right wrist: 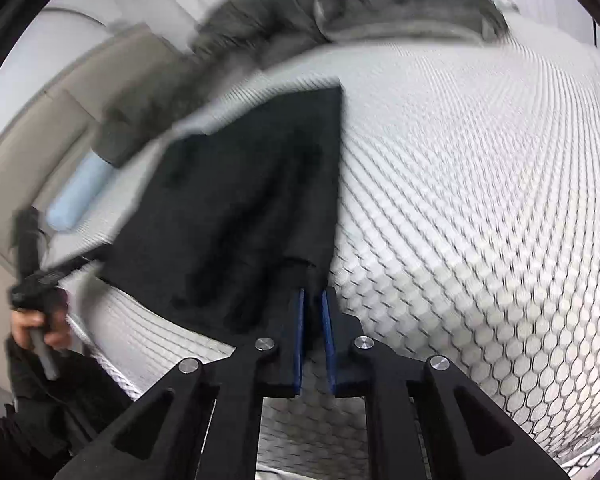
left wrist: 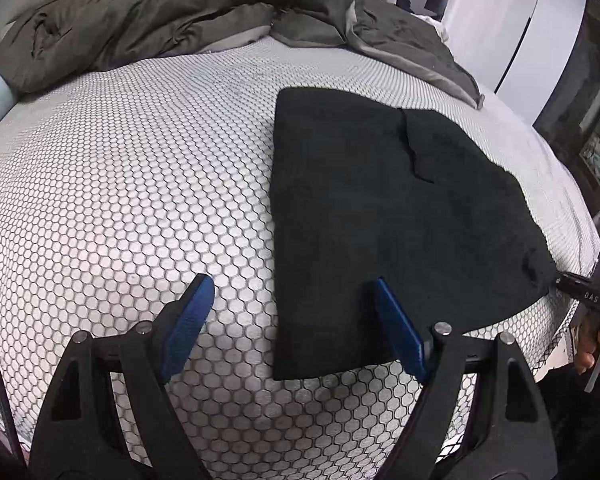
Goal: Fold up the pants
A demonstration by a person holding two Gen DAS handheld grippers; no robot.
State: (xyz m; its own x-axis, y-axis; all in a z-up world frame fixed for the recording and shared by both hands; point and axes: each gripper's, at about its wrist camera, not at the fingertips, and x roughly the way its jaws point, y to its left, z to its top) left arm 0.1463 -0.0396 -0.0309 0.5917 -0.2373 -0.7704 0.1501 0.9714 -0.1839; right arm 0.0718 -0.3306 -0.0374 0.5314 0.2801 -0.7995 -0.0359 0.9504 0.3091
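Note:
The black pants (left wrist: 380, 216) lie folded flat on the bed's hexagon-patterned mattress cover (left wrist: 120, 184). My left gripper (left wrist: 292, 284) is open and empty, hovering above the near left corner of the pants, with its right blue finger (left wrist: 400, 332) over the cloth. My right gripper (right wrist: 312, 296) is shut on a corner of the pants (right wrist: 236, 208), which bunches between its blue pads. In the left wrist view the right gripper (left wrist: 580, 292) shows at the pants' right edge. The right wrist view is motion-blurred.
A rumpled olive-grey duvet (left wrist: 172, 12) is piled along the far side of the bed. A light blue pillow (right wrist: 76, 192) lies at the head end. White wardrobe doors (left wrist: 512, 28) stand beyond the bed. The left gripper's handle and hand (right wrist: 36, 312) show at the left.

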